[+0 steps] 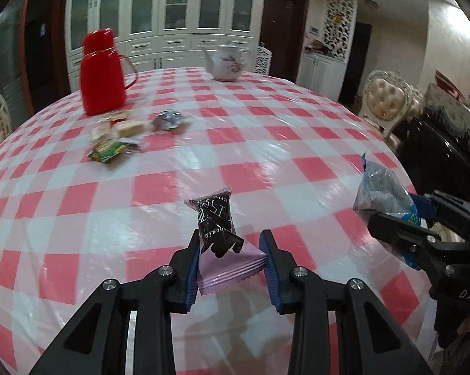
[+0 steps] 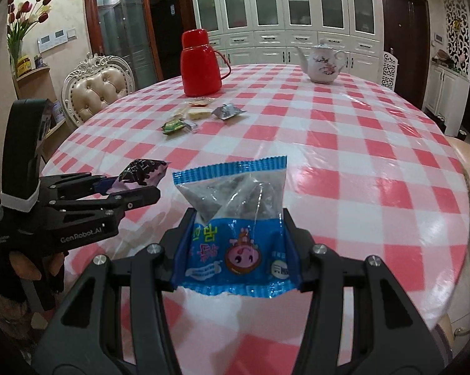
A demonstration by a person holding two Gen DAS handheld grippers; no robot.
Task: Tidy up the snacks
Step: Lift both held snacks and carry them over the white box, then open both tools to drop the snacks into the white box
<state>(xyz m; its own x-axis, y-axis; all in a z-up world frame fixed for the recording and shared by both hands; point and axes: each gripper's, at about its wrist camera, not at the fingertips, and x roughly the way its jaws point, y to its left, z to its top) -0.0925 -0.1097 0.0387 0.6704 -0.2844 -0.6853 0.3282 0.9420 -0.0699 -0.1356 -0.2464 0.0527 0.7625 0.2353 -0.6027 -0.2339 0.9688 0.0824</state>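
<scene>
While both my grippers hang over the near edge of the round desk (image 1: pixel 266 143) with its pink-and-white checked plastic cloth, each has a snack in it. My left gripper (image 1: pixel 231 247) has its jaws closed most of the way onto a small pink-and-black chocolate wrapper (image 1: pixel 214 218), pinching its pale pink lower part while the black printed end sticks up and forward, clear of the cloth. My right gripper (image 2: pixel 238 234) has its jaws set wider, clamped against both side edges of a blue-and-clear plastic snack bag (image 2: pixel 235 218) with a cartoon face, held upright above the desk.

Further across the desk, well apart from both grippers, lies a loose cluster of small wrapped snacks (image 2: pixel 188 117): a green packet, some pale yellow ones, and a crumpled silver wrapper (image 2: pixel 228 112) just beside them. Right behind that cluster stands a red plastic thermos jug (image 2: pixel 199 64), and off toward the far edge sits a white flowered porcelain teapot (image 2: pixel 322 64).
</scene>
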